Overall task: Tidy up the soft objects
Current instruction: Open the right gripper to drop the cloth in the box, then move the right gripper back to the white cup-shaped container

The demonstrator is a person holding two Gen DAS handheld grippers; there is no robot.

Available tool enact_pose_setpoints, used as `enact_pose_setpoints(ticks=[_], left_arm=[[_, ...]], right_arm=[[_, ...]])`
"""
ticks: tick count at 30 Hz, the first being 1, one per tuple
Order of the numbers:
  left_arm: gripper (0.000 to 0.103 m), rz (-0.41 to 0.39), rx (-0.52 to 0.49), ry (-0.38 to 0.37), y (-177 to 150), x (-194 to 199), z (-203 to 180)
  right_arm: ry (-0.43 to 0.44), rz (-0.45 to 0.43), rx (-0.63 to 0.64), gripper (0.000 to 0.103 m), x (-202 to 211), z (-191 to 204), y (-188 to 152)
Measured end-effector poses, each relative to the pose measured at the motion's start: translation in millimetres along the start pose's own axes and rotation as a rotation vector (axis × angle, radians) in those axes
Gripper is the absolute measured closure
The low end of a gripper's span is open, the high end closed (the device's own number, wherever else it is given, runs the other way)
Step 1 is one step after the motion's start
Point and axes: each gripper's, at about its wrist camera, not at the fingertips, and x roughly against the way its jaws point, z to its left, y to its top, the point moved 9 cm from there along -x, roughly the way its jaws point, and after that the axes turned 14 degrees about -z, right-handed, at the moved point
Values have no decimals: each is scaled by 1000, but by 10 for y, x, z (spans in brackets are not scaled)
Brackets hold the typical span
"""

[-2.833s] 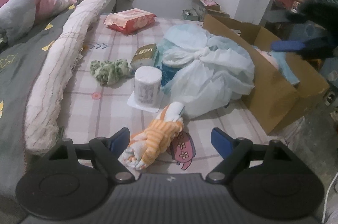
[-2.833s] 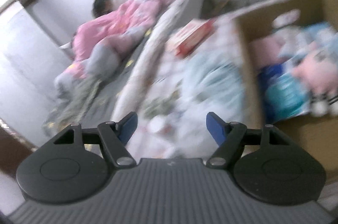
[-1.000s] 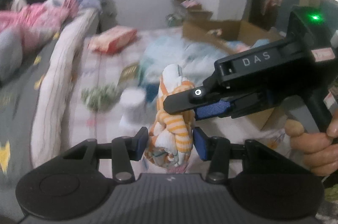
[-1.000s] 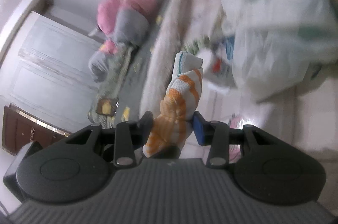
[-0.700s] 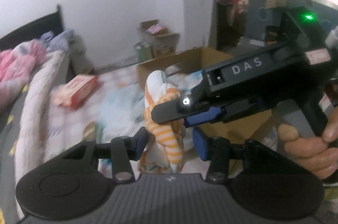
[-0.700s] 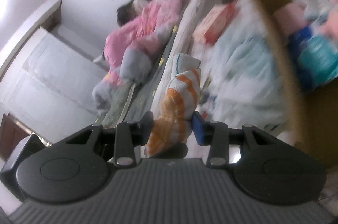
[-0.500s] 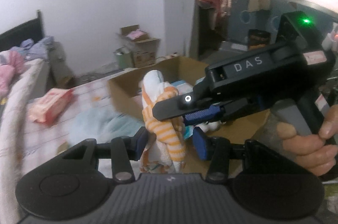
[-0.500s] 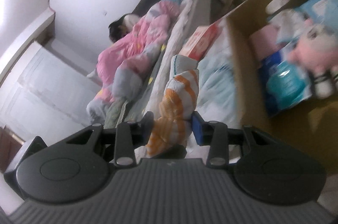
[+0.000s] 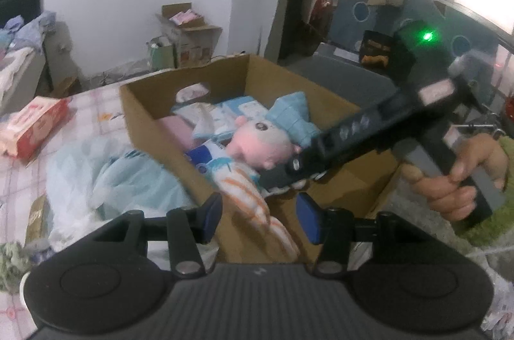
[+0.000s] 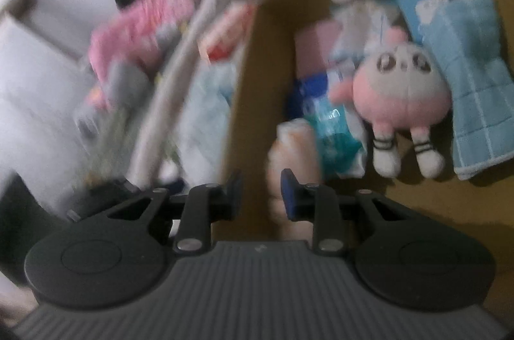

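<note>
The orange-and-white striped towel [image 9: 253, 195] hangs blurred over the near wall of the cardboard box [image 9: 141, 115], between the open fingers of my left gripper [image 9: 258, 218]. In the right wrist view the towel [image 10: 294, 157] is a blur just inside the box [image 10: 247, 76], close to the half-open fingers of my right gripper [image 10: 261, 192]; I cannot tell whether they touch it. The right gripper's body [image 9: 363, 141] reaches over the box in the left wrist view. Inside lie a pink plush doll [image 10: 401, 96], a blue towel [image 10: 472, 76] and packets.
A pale blue plastic bag [image 9: 106, 176] lies on the bed left of the box. A red-and-white tissue pack [image 9: 32, 128] lies further left. A person under a pink blanket [image 10: 151, 25] lies on the bed. Small boxes [image 9: 186, 35] stand by the wall.
Both grippers carried the towel from the bed over to the box. Both have opened since, and the towel has dropped at the box's near wall.
</note>
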Motion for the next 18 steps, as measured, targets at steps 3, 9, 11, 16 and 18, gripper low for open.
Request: enact_pose_setpoints(ticks=[3, 9, 11, 16, 18], left_arm=[[51, 2, 2, 33, -50, 109, 129], [48, 6, 23, 105, -169, 332, 346], [42, 7, 25, 139, -241, 430, 425], [35, 17, 38, 240, -477, 674, 709], [35, 27, 54, 273, -573, 751, 822]], right_arm=[[-44, 26, 33, 77, -105, -54, -19], [-79, -18, -13, 76, -110, -154, 138], [-77, -11, -26, 76, -101, -147, 118], [-71, 28, -72, 75, -206, -158, -27], [-67, 60, -106, 75, -273, -168, -113]])
